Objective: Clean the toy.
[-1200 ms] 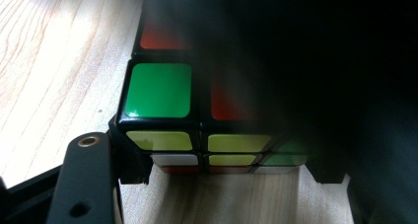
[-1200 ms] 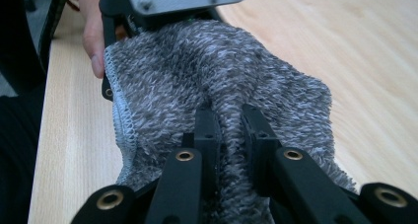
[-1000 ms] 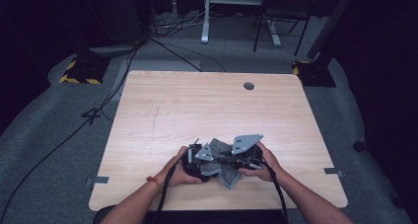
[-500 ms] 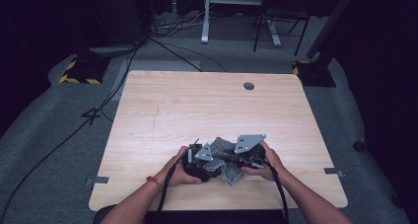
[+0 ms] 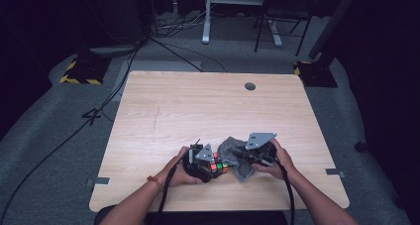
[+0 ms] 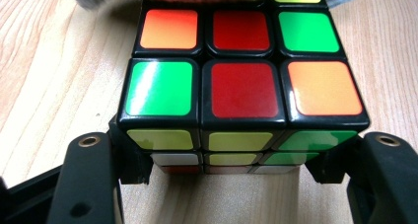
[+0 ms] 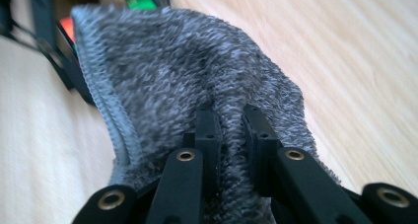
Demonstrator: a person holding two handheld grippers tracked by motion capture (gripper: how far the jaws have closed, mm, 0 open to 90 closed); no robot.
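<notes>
A colour cube (image 6: 241, 86) with black edges rests on the wooden table (image 5: 198, 111), and my left gripper (image 6: 241, 160) is shut on its two sides. In the high view the cube (image 5: 217, 167) sits near the table's front edge with the left gripper (image 5: 205, 163) on it. My right gripper (image 7: 230, 135) is shut on a fold of a grey fluffy cloth (image 7: 197, 76). The cloth (image 5: 233, 148) lies bunched just right of the cube, its far edge at the cube's top side, with the right gripper (image 5: 247, 158) beside it.
A round cable hole (image 5: 250, 86) is set in the table near its far edge. Beyond the table stand a white desk frame (image 5: 205, 17) and a chair base (image 5: 277, 22) on the dark floor. Cables (image 5: 99, 116) trail off to the left.
My right gripper has shifted with the cloth, which now lies more bunched to the right of the cube. The left gripper and cube stay put.
</notes>
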